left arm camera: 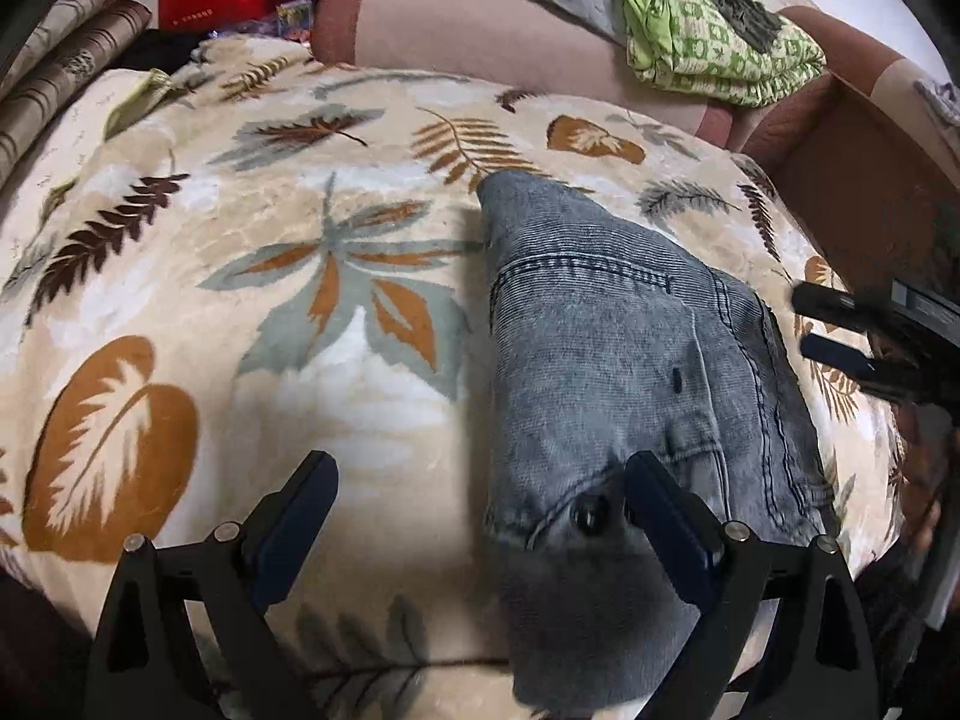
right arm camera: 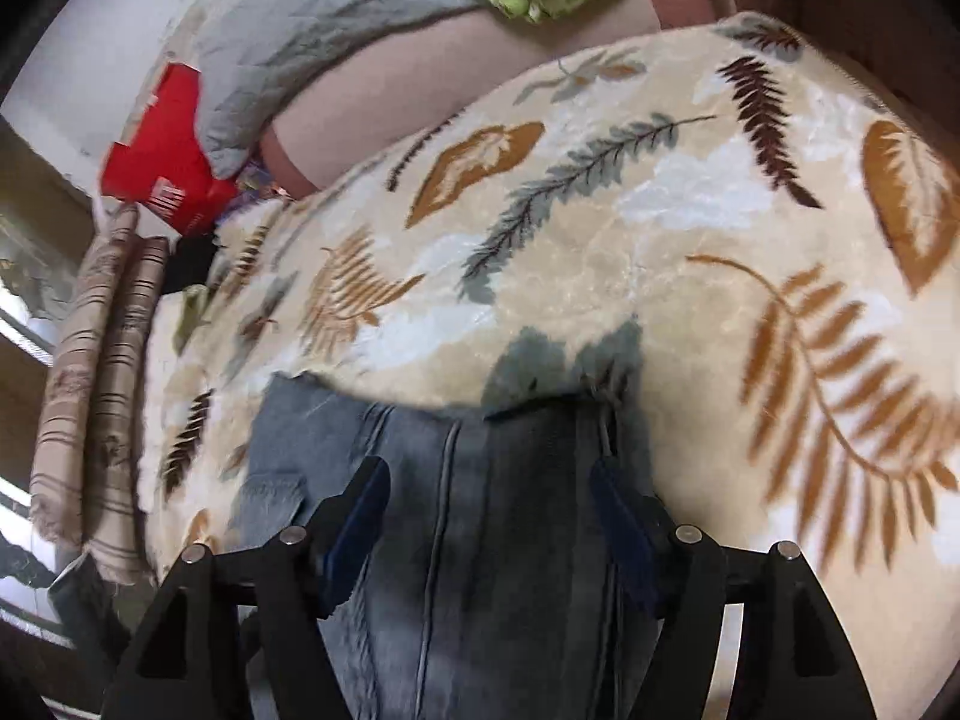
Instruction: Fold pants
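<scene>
Below, the folded pants (right arm camera: 480, 540) lie between the open right hand-held gripper (right arm camera: 486, 489) fingers, untouched.

Faded grey-blue denim pants (left arm camera: 606, 348), cream blanket (left arm camera: 240, 276) with brown, ochre, grey leaves

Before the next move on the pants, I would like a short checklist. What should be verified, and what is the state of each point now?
1. Grey jeans lie on the leaf-print blanket: ok.
2. Left gripper open, nothing clamped: ok; the jeans' edge with the button lies between its fingers, unpinched.
3. Right gripper open above the denim: ok; jaws apart, no cloth pressed.
4. Jeans flat and smooth: not ok; the near end by the button is bunched.
5. Whole length of the jeans visible: cannot tell; both views cut off the near part.
6. Green patterned cloth apart from the jeans: ok.
</scene>
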Demonstrator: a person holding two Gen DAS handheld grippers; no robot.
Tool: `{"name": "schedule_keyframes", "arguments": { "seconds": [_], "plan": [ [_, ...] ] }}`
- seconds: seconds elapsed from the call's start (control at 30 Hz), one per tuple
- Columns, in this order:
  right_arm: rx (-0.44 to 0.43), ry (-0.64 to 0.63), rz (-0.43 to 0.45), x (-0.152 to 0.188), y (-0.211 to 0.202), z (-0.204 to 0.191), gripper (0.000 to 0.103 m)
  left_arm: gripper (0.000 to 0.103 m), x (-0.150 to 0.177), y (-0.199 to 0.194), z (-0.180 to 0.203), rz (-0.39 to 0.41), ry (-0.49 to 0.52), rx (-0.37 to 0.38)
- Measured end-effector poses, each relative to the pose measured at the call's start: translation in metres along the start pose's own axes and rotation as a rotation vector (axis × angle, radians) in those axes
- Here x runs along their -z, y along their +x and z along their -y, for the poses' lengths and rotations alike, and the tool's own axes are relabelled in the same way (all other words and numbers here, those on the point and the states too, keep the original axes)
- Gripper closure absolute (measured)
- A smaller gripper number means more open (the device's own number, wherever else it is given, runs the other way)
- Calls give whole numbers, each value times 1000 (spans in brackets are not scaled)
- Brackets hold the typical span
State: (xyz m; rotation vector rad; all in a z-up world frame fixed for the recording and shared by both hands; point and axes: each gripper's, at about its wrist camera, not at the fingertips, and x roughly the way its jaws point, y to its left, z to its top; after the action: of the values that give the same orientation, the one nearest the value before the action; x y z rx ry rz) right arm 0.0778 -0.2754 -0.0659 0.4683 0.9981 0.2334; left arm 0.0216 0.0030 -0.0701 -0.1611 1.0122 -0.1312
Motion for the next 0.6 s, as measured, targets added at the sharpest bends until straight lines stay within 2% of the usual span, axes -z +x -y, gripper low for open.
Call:
{"name": "schedule_keyframes", "arguments": {
  "seconds": [0.1, 0.2, 0.3, 0.4, 0.47, 0.5, 0.57, 0.6],
  "plan": [
    [-78, 40, -23, 22, -21, 5, 30, 7, 11, -11, -3, 7, 14, -5],
    [-235, 123, -93, 59, -31, 15, 30, 7, 19, -21, -6, 15, 6, -11],
    [-305, 193, -106, 90, -40, 25, 30, 7, 21, -29, -2, 29, -1, -2],
    [-418, 242, -101, 103, -45, 27, 30, 7, 20, -32, 11, 51, 40, 11],
    [-482, 248, -80, 102, -44, 28, 30, 7, 23, -20, 23, 13, 99, -47],
    [-486, 256, -81, 101, -37, 31, 30, 6, 26, -11, 27, -21, 124, -77],
    [-359, 282, -145, 104, -14, 41, 32, 5, 29, -7, 27, -13, 118, -84],
    [-376, 297, -150, 106, -8, 44, 33, 5, 29, -9, 26, -15, 111, -85]
  ]
}}
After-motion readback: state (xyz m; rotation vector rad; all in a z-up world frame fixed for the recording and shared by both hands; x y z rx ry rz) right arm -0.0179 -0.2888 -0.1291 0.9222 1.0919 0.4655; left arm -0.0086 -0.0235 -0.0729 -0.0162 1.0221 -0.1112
